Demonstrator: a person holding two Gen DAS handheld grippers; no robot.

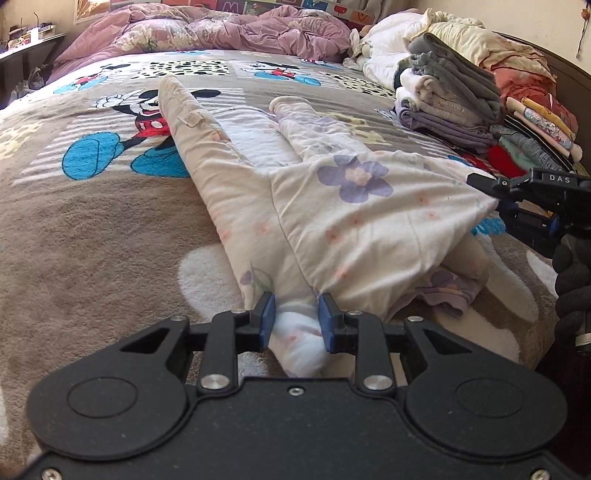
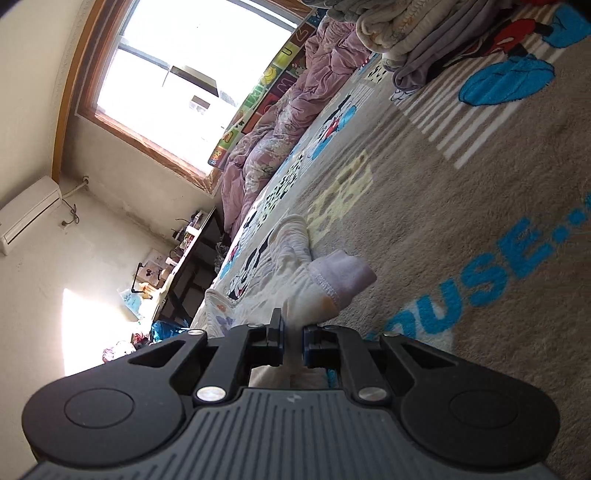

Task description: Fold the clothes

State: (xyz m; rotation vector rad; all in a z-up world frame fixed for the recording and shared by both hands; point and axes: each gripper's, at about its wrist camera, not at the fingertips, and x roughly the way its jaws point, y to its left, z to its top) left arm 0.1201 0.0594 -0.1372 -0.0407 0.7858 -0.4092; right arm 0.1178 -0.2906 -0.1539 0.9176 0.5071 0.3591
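Note:
Cream pyjama trousers printed with purple flowers lie on the Mickey Mouse blanket, both legs stretching away from me. Part of the top end is folded over. My left gripper is shut on a bunched white part at the near end. At the right edge of the left wrist view, my right gripper pinches the folded corner of the trousers. In the right wrist view the trousers run off between the blue pads of the right gripper, and a purple-edged cuff sticks up just past them.
A stack of folded clothes stands at the bed's right side, with more folded items behind it. A crumpled pink duvet lies at the head. A window and a cluttered desk are off to the left.

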